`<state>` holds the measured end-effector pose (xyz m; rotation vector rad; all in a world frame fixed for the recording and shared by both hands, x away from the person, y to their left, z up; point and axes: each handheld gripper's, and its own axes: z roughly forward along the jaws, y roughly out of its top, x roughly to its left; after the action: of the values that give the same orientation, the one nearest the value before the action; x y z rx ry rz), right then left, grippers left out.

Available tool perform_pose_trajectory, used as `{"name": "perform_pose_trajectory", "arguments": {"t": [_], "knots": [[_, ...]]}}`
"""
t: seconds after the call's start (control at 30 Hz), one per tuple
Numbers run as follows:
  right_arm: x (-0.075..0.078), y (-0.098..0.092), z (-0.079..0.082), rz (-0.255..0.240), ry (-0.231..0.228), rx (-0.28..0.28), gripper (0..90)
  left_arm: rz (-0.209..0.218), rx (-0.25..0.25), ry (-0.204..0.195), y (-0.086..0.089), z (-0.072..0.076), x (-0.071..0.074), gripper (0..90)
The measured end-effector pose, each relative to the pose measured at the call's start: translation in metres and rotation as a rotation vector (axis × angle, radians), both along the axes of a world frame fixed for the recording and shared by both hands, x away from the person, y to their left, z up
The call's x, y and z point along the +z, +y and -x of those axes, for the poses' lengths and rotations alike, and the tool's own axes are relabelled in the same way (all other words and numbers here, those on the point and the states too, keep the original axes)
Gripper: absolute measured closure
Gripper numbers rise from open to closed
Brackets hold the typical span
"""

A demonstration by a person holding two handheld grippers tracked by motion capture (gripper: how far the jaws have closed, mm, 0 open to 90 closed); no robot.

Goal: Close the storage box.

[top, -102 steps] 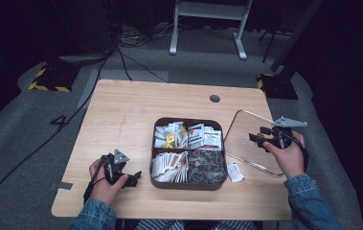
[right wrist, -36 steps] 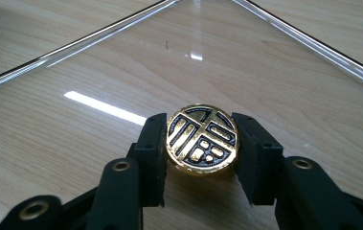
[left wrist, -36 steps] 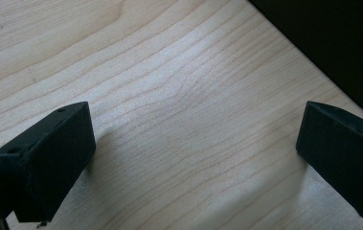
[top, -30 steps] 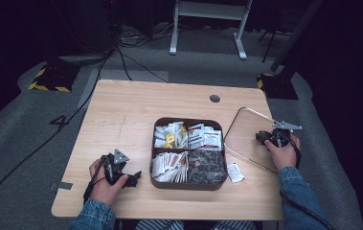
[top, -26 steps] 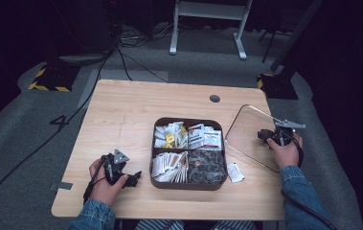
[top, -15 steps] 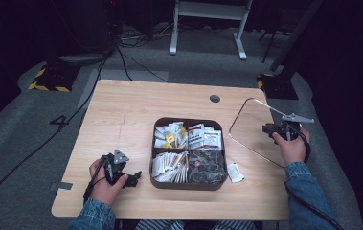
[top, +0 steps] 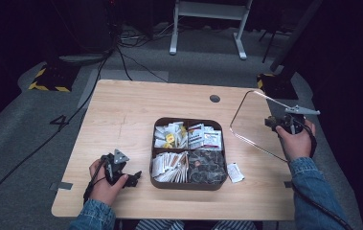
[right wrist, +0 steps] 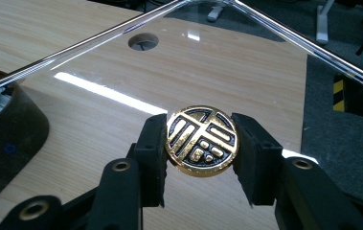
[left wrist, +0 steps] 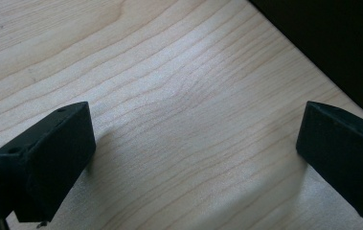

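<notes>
One four-compartment tray (top: 156, 143), one clear lid (top: 258, 120) with one gold knob (right wrist: 202, 140), one loose packet (top: 235, 172), one tabletop (top: 126, 115) and two grippers, left gripper (top: 133, 178) and right gripper (top: 269, 121), are counted.

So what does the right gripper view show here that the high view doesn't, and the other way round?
Right gripper view: the gold and black knob of the clear lid, pinched between the right gripper jaws.

High view: the left gripper resting near the table's front edge, a loose packet beside the tray, and all four compartments with their sachets.

Both: the tilted lid, the wooden table with its round hole, and the tray.
</notes>
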<state>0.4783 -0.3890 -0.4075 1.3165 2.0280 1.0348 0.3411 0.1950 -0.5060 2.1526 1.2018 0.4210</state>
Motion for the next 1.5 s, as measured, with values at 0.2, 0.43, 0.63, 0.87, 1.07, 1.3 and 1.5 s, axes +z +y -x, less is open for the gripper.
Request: {"name": "perform_pose_trajectory", "arguments": {"t": [0.2,0.43,0.63,0.87,1.07,1.3,1.5], "knots": [[0.008,0.007,0.003,-0.006,-0.004,0.016,58.7,-0.001,0.000,-0.002,0.000,0.000,0.000,0.1],[0.016,0.026,0.008,-0.015,-0.014,0.061,58.7,-0.001,0.000,-0.001,0.000,0.000,0.000,0.1],[0.026,0.053,0.014,-0.028,-0.021,0.122,58.7,-0.001,0.000,-0.002,0.000,0.000,0.000,0.0],[0.040,0.089,0.020,-0.033,-0.016,0.205,58.7,0.004,0.005,-0.001,0.000,0.001,0.000,0.1],[0.049,0.121,0.025,-0.026,-0.010,0.274,58.7,0.005,0.006,-0.001,0.000,0.001,0.000,0.1],[0.058,0.156,0.032,-0.044,0.007,0.349,58.7,0.003,0.005,-0.003,0.000,0.001,0.000,0.1],[0.061,0.176,0.037,-0.037,0.010,0.378,58.7,-0.001,0.004,-0.003,0.001,0.002,0.000,0.1]]}}
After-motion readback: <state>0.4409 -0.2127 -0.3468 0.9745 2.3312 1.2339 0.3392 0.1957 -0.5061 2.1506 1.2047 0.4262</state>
